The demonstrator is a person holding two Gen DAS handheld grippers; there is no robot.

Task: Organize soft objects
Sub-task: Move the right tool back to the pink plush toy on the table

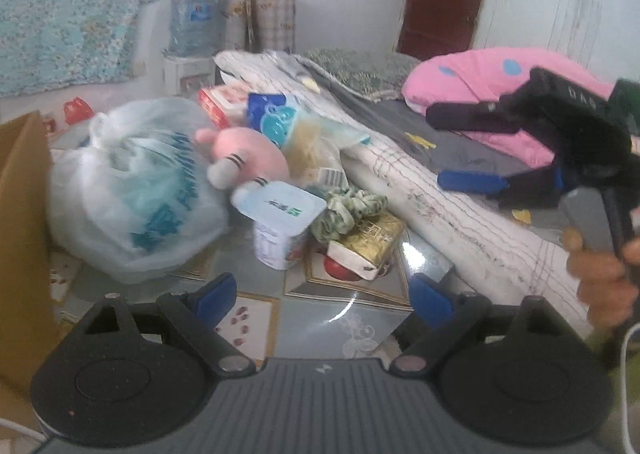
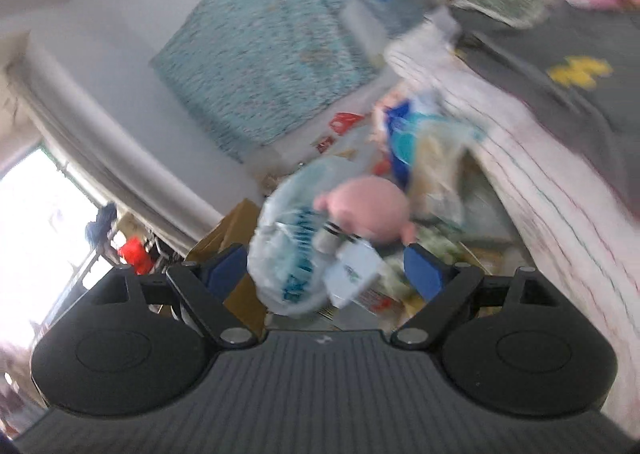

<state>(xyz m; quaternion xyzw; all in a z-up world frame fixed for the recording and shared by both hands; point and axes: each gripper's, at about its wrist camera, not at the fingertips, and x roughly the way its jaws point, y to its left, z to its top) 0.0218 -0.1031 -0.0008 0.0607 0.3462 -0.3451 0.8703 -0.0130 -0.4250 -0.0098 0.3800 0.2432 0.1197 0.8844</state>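
Note:
A pink plush toy (image 1: pixel 248 158) lies in a pile on the floor beside a tied white plastic bag (image 1: pixel 132 190), a yogurt cup (image 1: pixel 280 222) and a green scrunchie (image 1: pixel 348 208). My left gripper (image 1: pixel 324 298) is open just short of the pile, with nothing between its blue pads. My right gripper (image 1: pixel 460 150) hovers open over the bed at the right, held by a hand (image 1: pixel 608 274). The right wrist view is blurred and tilted. There the right gripper (image 2: pixel 326 268) stands open and faces the plush toy (image 2: pixel 368 210) and bag (image 2: pixel 288 254). A pink dotted pillow (image 1: pixel 492 94) rests on the bed.
A cardboard box (image 1: pixel 20 234) stands at the left edge. The striped mattress side (image 1: pixel 440 194) runs along the right of the pile. A gold box (image 1: pixel 368 242), snack packets (image 1: pixel 272 122) and a water jug (image 1: pixel 192 22) lie behind. Tiled floor (image 1: pixel 320 322) shows under the left gripper.

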